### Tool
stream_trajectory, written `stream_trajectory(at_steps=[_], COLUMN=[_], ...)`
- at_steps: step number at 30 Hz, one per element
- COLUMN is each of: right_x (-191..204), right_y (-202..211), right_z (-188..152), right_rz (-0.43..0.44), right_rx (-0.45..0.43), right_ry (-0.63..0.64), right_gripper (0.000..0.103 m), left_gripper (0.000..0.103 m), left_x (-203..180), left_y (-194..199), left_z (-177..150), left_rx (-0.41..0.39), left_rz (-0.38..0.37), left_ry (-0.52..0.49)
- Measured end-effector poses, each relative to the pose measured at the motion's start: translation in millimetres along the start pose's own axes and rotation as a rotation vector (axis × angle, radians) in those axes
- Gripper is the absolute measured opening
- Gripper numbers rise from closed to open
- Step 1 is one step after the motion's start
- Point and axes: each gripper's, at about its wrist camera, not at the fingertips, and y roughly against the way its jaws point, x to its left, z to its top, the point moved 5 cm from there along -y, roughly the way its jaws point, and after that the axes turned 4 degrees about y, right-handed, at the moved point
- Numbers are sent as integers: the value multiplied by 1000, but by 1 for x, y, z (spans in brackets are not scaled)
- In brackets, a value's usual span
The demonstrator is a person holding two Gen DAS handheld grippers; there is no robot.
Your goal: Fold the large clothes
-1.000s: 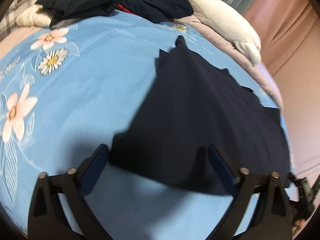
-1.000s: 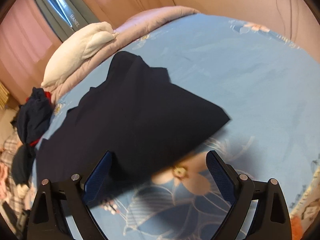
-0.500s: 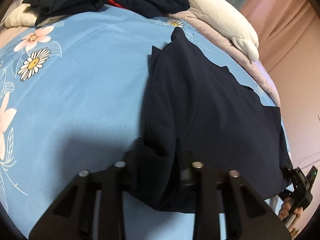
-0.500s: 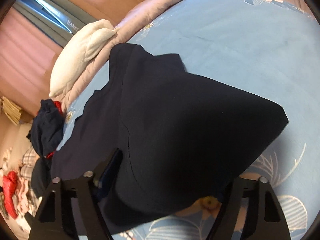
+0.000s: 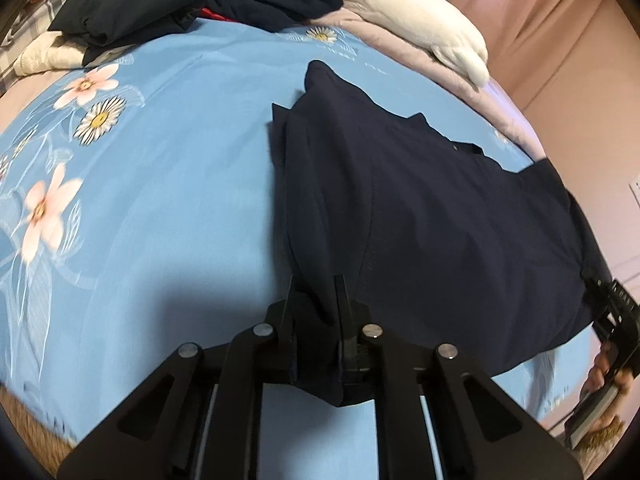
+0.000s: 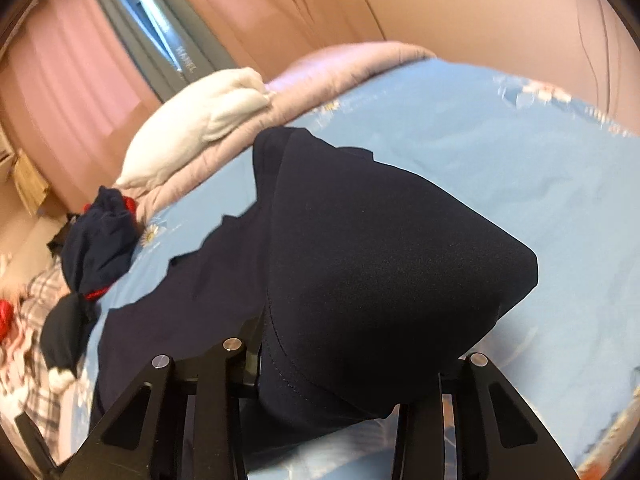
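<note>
A large navy garment point(image 5: 420, 208) lies spread on the blue floral bedsheet point(image 5: 168, 152). My left gripper point(image 5: 316, 296) is shut on the garment's near edge, with cloth bunched between its fingers. In the right wrist view the same garment point(image 6: 380, 280) is lifted and drapes over my right gripper point(image 6: 344, 364), hiding its fingertips; the fingers are closed in on the cloth. The right gripper also shows at the garment's right edge in the left wrist view point(image 5: 612, 312).
A pile of dark clothes point(image 5: 192, 4) with a red piece sits at the far side of the bed, also in the right wrist view point(image 6: 100, 236). A white pillow point(image 5: 416, 20) and a pink quilt point(image 6: 340, 68) lie along the far edge. Pink curtains point(image 6: 72, 92) hang behind.
Both grippers went from open beside the garment's edge to closed on it. The garment's near edge has been lifted off the sheet and bunched toward the cameras.
</note>
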Motion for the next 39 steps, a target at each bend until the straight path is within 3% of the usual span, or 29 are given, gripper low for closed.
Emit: stream_trajectory(at_steps=[10,20,24,26,31,39], right_x=[-8,62,103,122,171,221], right_y=[54,69,71,71,66,42], right_z=[-3,8,6,2,-22,-80], right_rz=[-47,-97,-66,-52,16,174], right_rx=[-3,-85,-115,-126,-121,28], right_ry=[81,314,432,500,693,874], right_gripper=[38,38,38,38,38,38], left_gripper=[12,17,21,28,35,39], left_x=[-14,-3,4,9,22,48], left_y=[32,42,54,61,82,107], left_z=[-57,-58,-56,-55,-49,-39], left_rx=[64,47,24,9,-41,-109], left_rz=[-36,-71,-80,-78,-70,-32], left_ry=[9,35,48,56,81,130])
